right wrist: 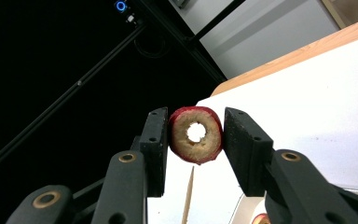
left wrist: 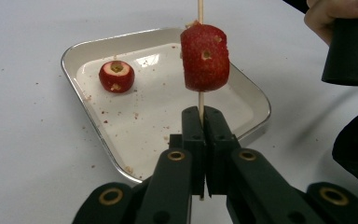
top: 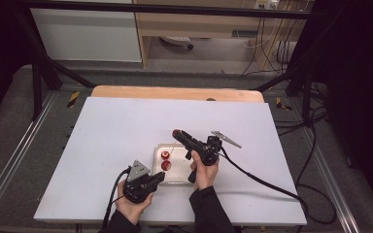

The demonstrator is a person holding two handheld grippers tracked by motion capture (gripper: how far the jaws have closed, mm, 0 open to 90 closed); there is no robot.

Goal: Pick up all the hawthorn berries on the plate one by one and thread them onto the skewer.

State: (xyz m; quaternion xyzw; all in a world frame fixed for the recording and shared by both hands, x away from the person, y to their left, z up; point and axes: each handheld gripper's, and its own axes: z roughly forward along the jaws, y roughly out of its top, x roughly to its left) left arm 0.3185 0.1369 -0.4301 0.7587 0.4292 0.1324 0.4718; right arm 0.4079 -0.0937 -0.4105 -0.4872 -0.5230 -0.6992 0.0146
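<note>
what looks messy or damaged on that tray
Red crumbs and bits are scattered over the shallow metal tray and the white table beside it. The cored red fruit piece lying in it has pitted flesh.

White table point(top: 126, 126) in the middle, pale wooden board point(top: 175, 92) along its far edge. Grey floor point(top: 9, 126) all around, black frame bars point(top: 43, 63) left and right. Wooden cabinet point(top: 194, 24) far off, white panel point(top: 87, 34) far left, cables point(top: 272, 43) far right.
</note>
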